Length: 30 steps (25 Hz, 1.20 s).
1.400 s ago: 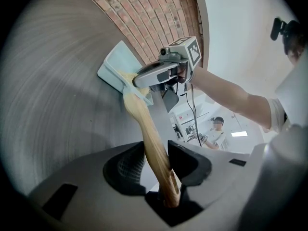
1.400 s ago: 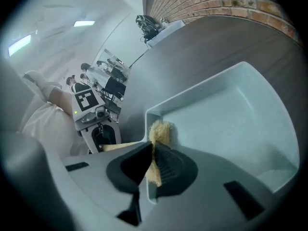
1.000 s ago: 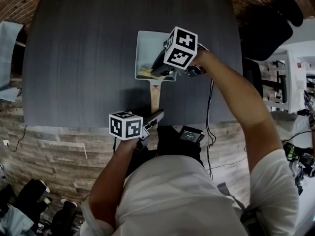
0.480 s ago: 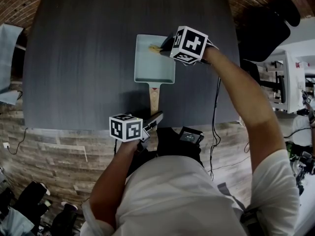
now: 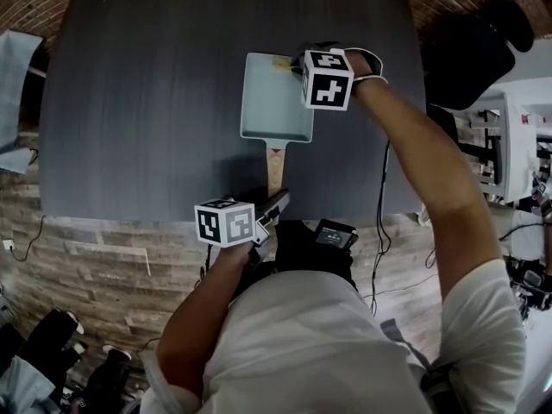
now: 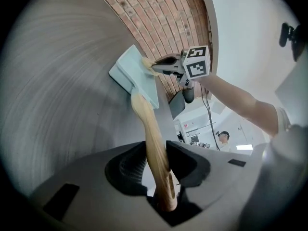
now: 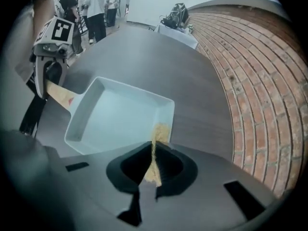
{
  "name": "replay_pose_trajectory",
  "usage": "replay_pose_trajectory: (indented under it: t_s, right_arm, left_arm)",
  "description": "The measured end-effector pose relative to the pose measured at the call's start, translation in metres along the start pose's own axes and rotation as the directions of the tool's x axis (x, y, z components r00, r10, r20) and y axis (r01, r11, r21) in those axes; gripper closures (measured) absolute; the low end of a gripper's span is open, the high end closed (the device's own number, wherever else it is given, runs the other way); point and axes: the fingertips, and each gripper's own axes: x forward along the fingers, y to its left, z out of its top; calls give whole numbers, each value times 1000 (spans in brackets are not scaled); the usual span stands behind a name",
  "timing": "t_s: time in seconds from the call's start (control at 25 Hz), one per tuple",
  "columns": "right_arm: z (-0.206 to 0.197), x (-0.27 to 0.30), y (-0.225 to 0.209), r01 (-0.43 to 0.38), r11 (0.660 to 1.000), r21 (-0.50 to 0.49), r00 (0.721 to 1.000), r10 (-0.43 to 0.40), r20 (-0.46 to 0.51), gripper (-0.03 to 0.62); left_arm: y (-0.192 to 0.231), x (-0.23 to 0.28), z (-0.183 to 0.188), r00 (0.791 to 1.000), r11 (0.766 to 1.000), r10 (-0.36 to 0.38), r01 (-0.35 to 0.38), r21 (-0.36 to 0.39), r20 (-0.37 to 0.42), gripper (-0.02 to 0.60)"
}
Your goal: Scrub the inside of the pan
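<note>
A pale blue rectangular pan (image 5: pixel 272 97) with a wooden handle (image 5: pixel 274 172) lies on the dark table (image 5: pixel 138 102). At the table's near edge, my left gripper (image 5: pixel 274 207) has the handle's end (image 6: pixel 151 134) between its jaws. The jaws are closing on it and the pads touch the wood. My right gripper (image 5: pixel 293 63) is shut on a thin yellow scrub pad (image 7: pixel 159 134). The pad presses against the pan's far right corner, at the rim (image 7: pixel 166 114). The pan's floor (image 7: pixel 115 121) looks bare.
A black chair (image 5: pixel 466 50) stands off the table's right side, with white shelving (image 5: pixel 509 136) beyond. A cable (image 5: pixel 379 214) hangs at the near edge. A pale cloth (image 5: pixel 13 84) lies at the far left. Several people (image 7: pixel 96 4) stand beyond the table's end.
My right gripper has carried the scrub pad from the pan's handle end up to its far right corner. The left gripper has stayed on the handle.
</note>
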Motion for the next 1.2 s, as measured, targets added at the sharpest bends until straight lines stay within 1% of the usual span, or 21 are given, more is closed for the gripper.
replay_pose_trajectory:
  t_s: [0.08, 0.2, 0.32, 0.4, 0.48, 0.8, 1.2]
  right_arm:
    - [-1, 7, 3, 4, 999, -39, 1000, -5, -27, 562]
    - [-6, 20, 16, -24, 997, -71, 998, 20, -65, 562]
    - [-8, 25, 23, -47, 999, -23, 997, 46, -66, 562]
    - [-7, 24, 24, -64, 998, 27, 997, 65, -52, 562]
    - [-5, 21, 26, -83, 995, 56, 996, 85, -41, 562]
    - [4, 17, 51, -170, 982, 83, 985, 171, -15, 562]
    - [10, 12, 79, -244, 958, 148, 970, 239, 48, 562]
  left_arm:
    - [0, -2, 2, 1000, 1000, 9, -9, -21, 17, 454]
    - [2, -3, 3, 999, 998, 26, -24, -51, 40, 462]
    - [5, -4, 4, 997, 996, 43, -38, -79, 61, 462]
    - [5, -5, 4, 995, 994, 54, -47, -97, 78, 463]
    - [6, -5, 4, 994, 992, 65, -55, -112, 93, 463]
    - [9, -7, 6, 990, 987, 84, -67, -145, 117, 465]
    - [9, -4, 8, 989, 986, 88, -70, -151, 121, 465]
